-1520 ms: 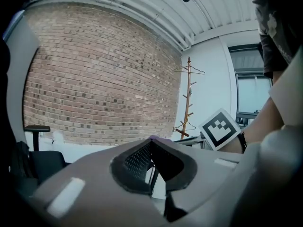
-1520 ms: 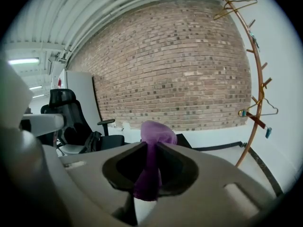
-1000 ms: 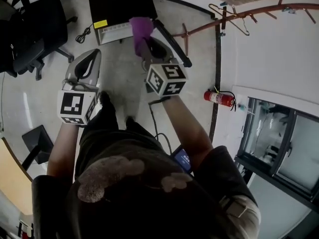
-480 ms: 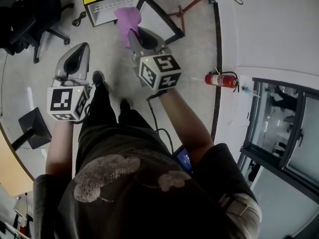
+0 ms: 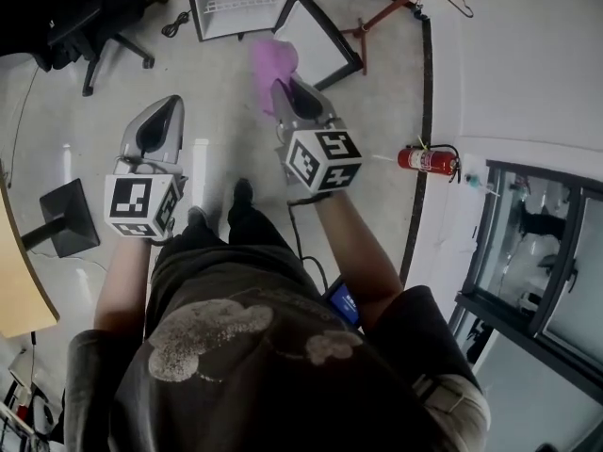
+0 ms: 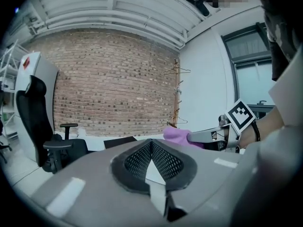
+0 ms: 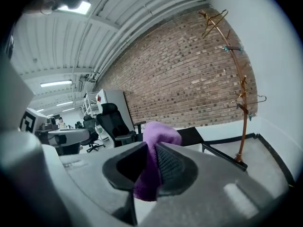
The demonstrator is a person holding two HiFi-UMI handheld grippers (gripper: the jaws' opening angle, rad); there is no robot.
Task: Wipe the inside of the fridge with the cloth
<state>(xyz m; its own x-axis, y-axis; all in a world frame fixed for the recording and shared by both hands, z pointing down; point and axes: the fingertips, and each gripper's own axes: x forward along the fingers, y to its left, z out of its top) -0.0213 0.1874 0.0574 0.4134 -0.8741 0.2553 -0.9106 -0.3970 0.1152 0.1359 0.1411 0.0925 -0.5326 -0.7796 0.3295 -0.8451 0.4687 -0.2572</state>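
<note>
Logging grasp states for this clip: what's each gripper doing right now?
Left gripper: closed, nothing held.
Right gripper: closed on the purple cloth.

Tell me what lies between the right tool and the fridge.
Head view: only the purple cloth clamped in the right tool, then bare floor before the fridge.

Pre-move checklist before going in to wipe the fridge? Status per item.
1. Cloth gripped: ok. The purple cloth is pinched between the right gripper's jaws.
2. Left gripper free: ok. Its jaws are together with nothing between them.
3. Fridge open: ok. Its door is swung aside and the pale interior shows.
4. Cloth at the opening: not ok. It hangs over bare floor, short of the fridge.
5. Interior free of items: cannot tell, too small in the head view.
6. Floor ahead: cannot tell. A cable lies beside the fridge.
</note>
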